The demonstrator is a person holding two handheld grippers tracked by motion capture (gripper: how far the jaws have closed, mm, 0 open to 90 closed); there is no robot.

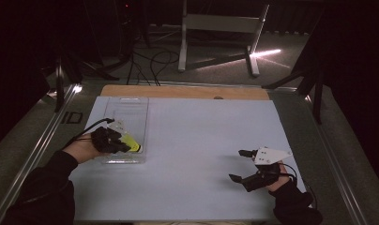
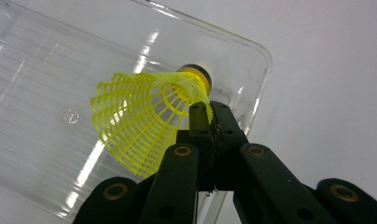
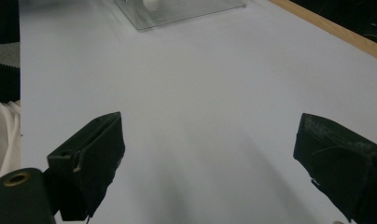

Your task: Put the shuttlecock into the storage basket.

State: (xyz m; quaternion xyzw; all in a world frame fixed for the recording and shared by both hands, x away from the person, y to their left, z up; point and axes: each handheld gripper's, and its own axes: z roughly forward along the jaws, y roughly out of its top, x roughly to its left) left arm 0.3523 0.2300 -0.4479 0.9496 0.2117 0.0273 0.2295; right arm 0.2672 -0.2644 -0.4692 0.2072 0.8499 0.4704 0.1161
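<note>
A yellow plastic shuttlecock (image 1: 131,142) with a black-banded white cork hangs low over the near end of a clear plastic tray (image 1: 126,108). My left gripper (image 1: 123,146) is shut on the edge of its mesh skirt. In the left gripper view the jaws (image 2: 209,109) pinch the yellow shuttlecock's skirt (image 2: 140,112) just behind the cork, above the ribbed tray floor (image 2: 37,70). My right gripper (image 1: 238,165) rests low over the mat at the right. Its jaws stand wide open with nothing between them (image 3: 210,154). The tray's corner (image 3: 177,11) lies far ahead of it.
A pale blue-white mat (image 1: 201,140) covers the table, with a wooden strip (image 1: 187,91) along its far edge. Metal rails (image 1: 42,136) run down both sides. A white stand (image 1: 216,28) and floor cables (image 1: 150,61) lie beyond the table.
</note>
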